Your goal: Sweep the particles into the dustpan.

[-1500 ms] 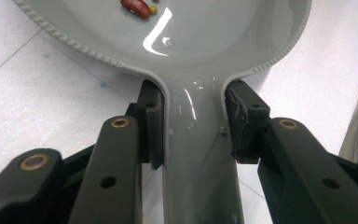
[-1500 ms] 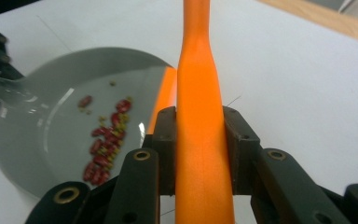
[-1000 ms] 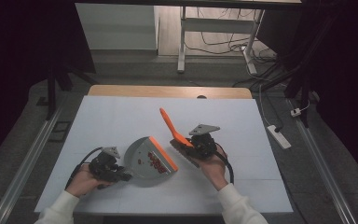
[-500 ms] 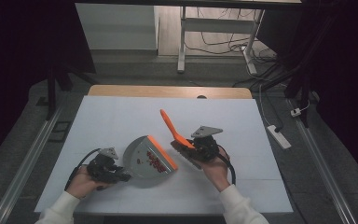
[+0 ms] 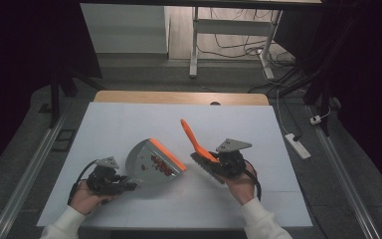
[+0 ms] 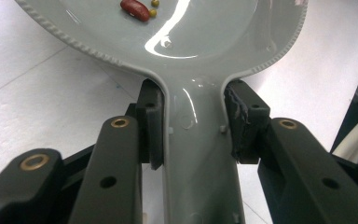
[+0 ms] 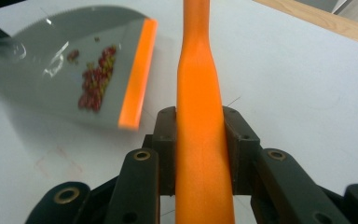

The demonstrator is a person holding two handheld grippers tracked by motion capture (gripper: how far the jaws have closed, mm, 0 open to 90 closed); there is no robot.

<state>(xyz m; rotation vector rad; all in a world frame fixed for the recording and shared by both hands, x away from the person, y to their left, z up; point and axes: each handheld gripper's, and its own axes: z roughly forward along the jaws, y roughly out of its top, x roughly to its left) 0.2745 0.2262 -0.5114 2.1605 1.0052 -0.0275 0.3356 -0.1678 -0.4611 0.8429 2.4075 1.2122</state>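
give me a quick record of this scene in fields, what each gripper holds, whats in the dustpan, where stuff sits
left gripper: shut on the grey dustpan's handle, pads pressing both sides
right gripper: shut on the orange brush's handle
dustpan: grey with an orange lip, on the white table top, lip toward the brush
dustpan contents: red beans gathered near the lip, a few small yellowish bits among them
brush: handle points up and away from the person, bristles low by the right hand, right of the dustpan
table: white surface
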